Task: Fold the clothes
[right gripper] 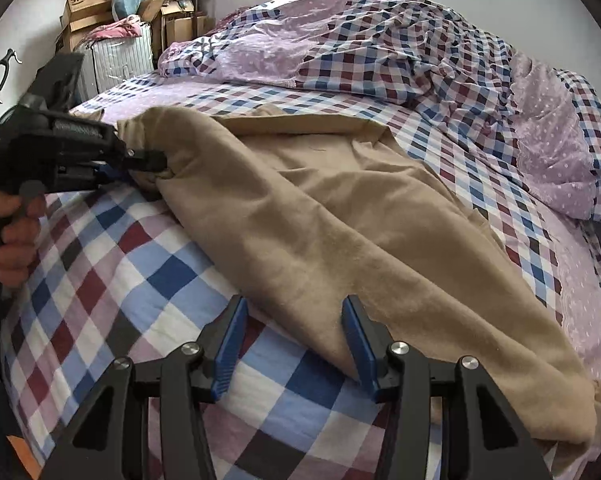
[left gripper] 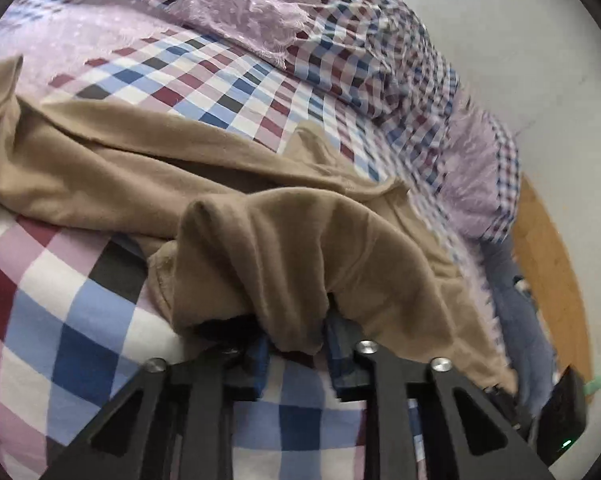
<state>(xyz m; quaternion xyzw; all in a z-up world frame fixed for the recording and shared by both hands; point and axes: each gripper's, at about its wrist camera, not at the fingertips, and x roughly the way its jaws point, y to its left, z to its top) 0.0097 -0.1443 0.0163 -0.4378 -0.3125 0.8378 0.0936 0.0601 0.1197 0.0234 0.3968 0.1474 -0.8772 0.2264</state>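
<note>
Left gripper: jaws closed on a bunched fold of the tan garment, cloth piled over and between the blue pads so the tips are mostly hidden in its own view; the right wrist view confirms it, showing the left gripper pinching the gathered end of the garment at its far-left corner, with the person's hand on the grip. Right gripper: jaws standing apart, nothing pressed between them; the right pad lies against or just under the near edge of the cloth, the left pad sits on bare checked sheet. The garment lies spread on the bed, its long axis running diagonally from the left gripper's pinch down towards the lower right of the right wrist view, near the bed's edge. The free near edge is thus straight ahead of the right gripper and slightly to its right, the unheld far end trailing off to the right. Judgement: the right hand is nearer the loose edge, so the coming move appears to be a short advance and a closing on that hem. A rumpled quilt lies beyond, well apart from the garment.
</note>
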